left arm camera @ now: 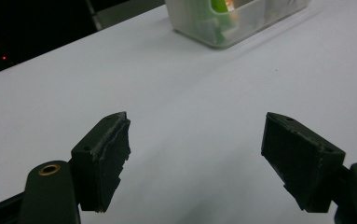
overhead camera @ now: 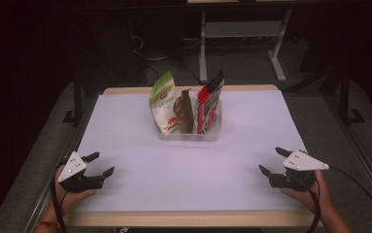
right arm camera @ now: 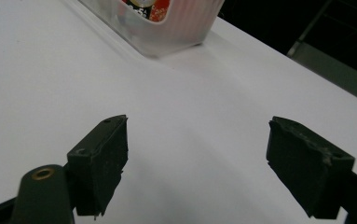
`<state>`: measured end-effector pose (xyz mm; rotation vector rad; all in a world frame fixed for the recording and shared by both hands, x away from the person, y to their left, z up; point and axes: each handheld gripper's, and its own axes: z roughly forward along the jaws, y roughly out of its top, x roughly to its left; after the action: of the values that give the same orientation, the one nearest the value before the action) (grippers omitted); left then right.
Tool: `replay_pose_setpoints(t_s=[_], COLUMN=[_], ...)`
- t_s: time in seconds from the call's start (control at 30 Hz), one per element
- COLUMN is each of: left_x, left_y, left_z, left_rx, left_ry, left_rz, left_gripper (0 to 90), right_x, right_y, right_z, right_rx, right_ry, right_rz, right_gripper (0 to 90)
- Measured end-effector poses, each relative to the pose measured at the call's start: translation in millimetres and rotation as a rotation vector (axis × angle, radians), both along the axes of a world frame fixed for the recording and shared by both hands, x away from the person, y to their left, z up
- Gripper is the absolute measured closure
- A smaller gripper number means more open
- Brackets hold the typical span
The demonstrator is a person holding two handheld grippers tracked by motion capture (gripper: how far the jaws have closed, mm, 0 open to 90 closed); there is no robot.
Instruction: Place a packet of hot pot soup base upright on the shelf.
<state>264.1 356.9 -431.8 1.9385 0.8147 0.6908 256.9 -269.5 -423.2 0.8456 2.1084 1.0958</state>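
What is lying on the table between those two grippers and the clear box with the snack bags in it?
Nothing visible. The left gripper and the right gripper both sit open near the table's front edge, and only bare white table stretches from them to the clear box holding the three snack bags.

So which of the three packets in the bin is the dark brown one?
The middle packet, standing between the green-and-white packet and the red packet.
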Motion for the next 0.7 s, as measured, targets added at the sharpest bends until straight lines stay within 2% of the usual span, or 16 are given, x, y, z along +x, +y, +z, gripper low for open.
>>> replay_pose_setpoints(t_s=[0.1,0.23,0.33,0.47,0.57,0.7], left_x=[-2.6,-5.1,-6.7,-8.0,-7.5,-8.9], left_y=[5.8,13.5,19.9,26.8,29.9,30.1], left_z=[-1.2,-1.5,-2.1,-3.5,-4.8,-4.7], left_rx=[-0.015,-0.067,-0.105,-0.150,-0.180,-0.177], left_ry=[-0.003,-0.005,-0.002,-0.003,0.001,-0.001], left_rz=[0.014,0.032,0.045,0.062,0.071,0.077], left_gripper=[22.8,22.7,22.8,22.7,22.7,22.8], right_x=[-3.7,-9.8,-13.3,-18.5,-21.7,-23.7], right_y=[-5.6,-14.0,-21.8,-28.6,-30.3,-26.8], right_z=[-4.0,-9.7,-13.8,-14.8,-13.5,-13.7], right_rx=[0.017,0.041,0.091,0.136,0.144,0.151], right_ry=[0.004,0.010,0.020,0.012,0.000,-0.006], right_rz=[-0.014,-0.040,-0.062,-0.093,-0.109,-0.109], right_gripper=[20.2,20.2,20.1,20.1,20.1,20.3])
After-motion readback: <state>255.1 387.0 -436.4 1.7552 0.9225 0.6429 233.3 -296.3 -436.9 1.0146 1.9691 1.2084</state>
